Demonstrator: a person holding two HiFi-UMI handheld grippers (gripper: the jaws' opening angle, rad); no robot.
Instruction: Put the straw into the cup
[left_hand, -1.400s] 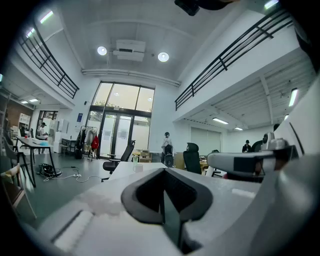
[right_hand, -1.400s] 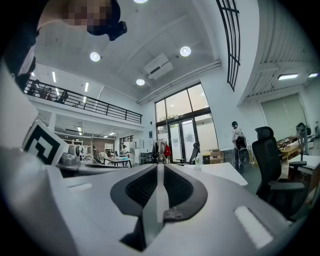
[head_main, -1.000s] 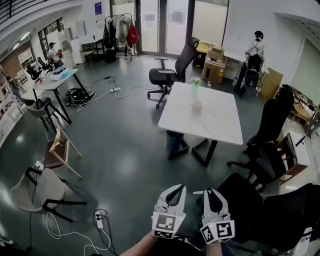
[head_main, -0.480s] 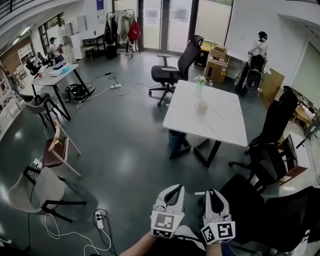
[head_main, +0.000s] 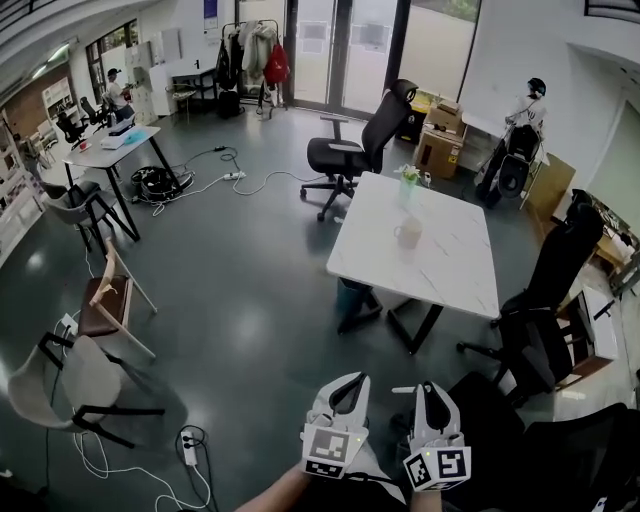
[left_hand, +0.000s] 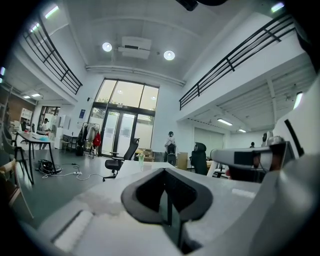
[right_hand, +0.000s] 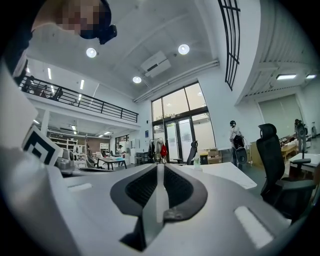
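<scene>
A pale cup (head_main: 407, 233) stands on the white table (head_main: 440, 265), well ahead of both grippers. Behind it is a small vase with green stems (head_main: 405, 183). Low in the head view, my left gripper (head_main: 350, 384) and right gripper (head_main: 421, 391) are side by side, pointing level toward the table. In the left gripper view the left gripper (left_hand: 167, 200) has its jaws together with nothing between them. The right gripper (right_hand: 159, 176) is shut on a thin white straw (right_hand: 158, 197) that lies along the gap. The table (right_hand: 225, 170) and vase (right_hand: 196, 161) show far off.
A black office chair (head_main: 350, 150) stands beyond the table and two more (head_main: 555, 255) (head_main: 530, 345) to its right. A bin (head_main: 350, 297) sits under the table. On the left are a wooden chair (head_main: 105, 300), a grey chair (head_main: 70, 385) and floor cables (head_main: 190, 450). A person (head_main: 525, 130) stands far right.
The whole view has advanced across the floor: table, cup and chairs sit nearer and lower in the head view. Both grippers went along side by side, jaws unchanged.
</scene>
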